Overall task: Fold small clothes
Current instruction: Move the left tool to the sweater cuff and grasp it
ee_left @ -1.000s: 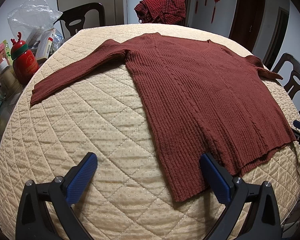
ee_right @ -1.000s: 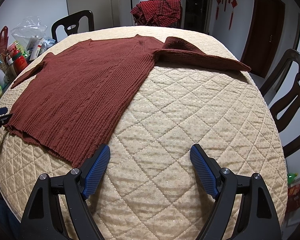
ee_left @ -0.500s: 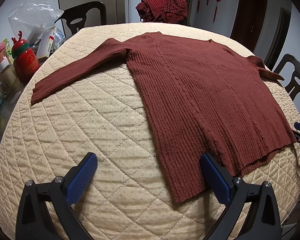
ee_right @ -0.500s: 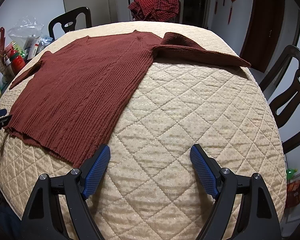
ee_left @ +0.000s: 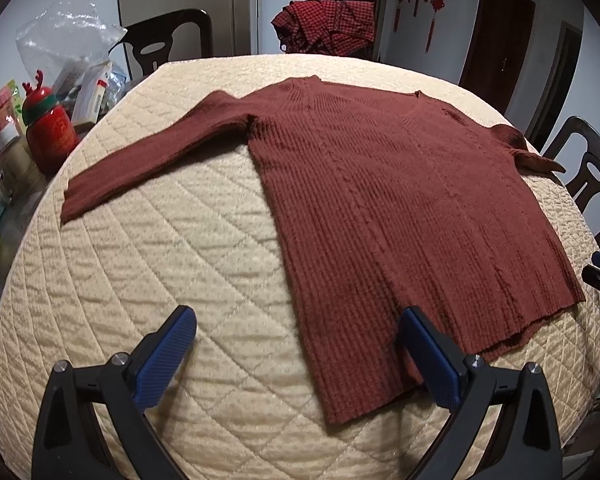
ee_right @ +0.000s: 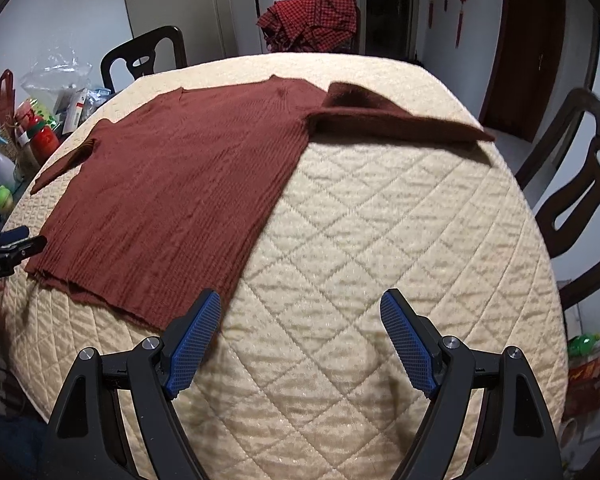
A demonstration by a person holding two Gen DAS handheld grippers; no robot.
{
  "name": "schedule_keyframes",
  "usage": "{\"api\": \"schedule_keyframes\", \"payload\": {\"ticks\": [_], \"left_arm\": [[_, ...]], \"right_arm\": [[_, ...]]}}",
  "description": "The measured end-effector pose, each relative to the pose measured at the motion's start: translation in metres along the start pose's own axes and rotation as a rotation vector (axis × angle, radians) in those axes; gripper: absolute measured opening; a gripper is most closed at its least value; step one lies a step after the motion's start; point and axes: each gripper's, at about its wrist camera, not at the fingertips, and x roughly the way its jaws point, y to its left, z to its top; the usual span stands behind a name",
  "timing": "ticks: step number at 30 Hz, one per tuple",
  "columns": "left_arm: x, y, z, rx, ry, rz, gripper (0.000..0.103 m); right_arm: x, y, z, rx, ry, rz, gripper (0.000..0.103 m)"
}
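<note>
The red-brown sweater [ee_left: 400, 208] lies flat on the worktop [ee_left: 180, 260] with both sleeves spread out, nothing is folded yet, and the left claw [ee_left: 296, 354] and right claw [ee_right: 300, 338] are both wide apart, holding nothing.

Soft, even indoor light falls from above, leaving faint shadows under the blue-padded gripper fingers [ee_left: 428, 352] on the beige quilted table cover [ee_left: 172, 264]. Strong fisheye bending curves the edges, with dark corners. Both views look slightly soft and grainy.
</note>
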Motion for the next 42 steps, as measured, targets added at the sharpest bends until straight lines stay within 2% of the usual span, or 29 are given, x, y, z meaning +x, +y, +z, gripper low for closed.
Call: {"api": "schedule_keyframes", "payload": {"ticks": [3, 10, 17, 20, 27, 35, 42], "left_arm": [[0.001, -0.001, 0.007, 0.003, -0.007, 0.0, 0.102], [0.007, 0.002, 0.023, 0.002, -0.016, 0.014, 0.099], [0.015, 0.007, 0.035, -0.006, -0.018, 0.024, 0.098], [0.021, 0.015, 0.041, -0.034, -0.018, 0.027, 0.09], [0.029, 0.054, 0.053, -0.153, -0.043, 0.062, 0.081], [0.028, 0.109, 0.056, -0.318, -0.068, 0.108, 0.065], [0.035, 0.155, 0.057, -0.518, -0.071, 0.091, 0.064]], "right_arm": [[-0.002, 0.007, 0.007, -0.026, -0.014, -0.009, 0.082], [0.004, 0.024, 0.028, -0.05, -0.041, 0.038, 0.082], [0.023, 0.033, 0.042, -0.059, -0.031, 0.058, 0.082], [0.029, 0.035, 0.049, -0.045, -0.043, 0.063, 0.082], [0.038, 0.053, 0.069, -0.06, -0.075, 0.101, 0.082], [0.042, 0.065, 0.077, -0.083, -0.087, 0.145, 0.082], [0.048, 0.066, 0.076, -0.083, -0.057, 0.178, 0.082]]}}
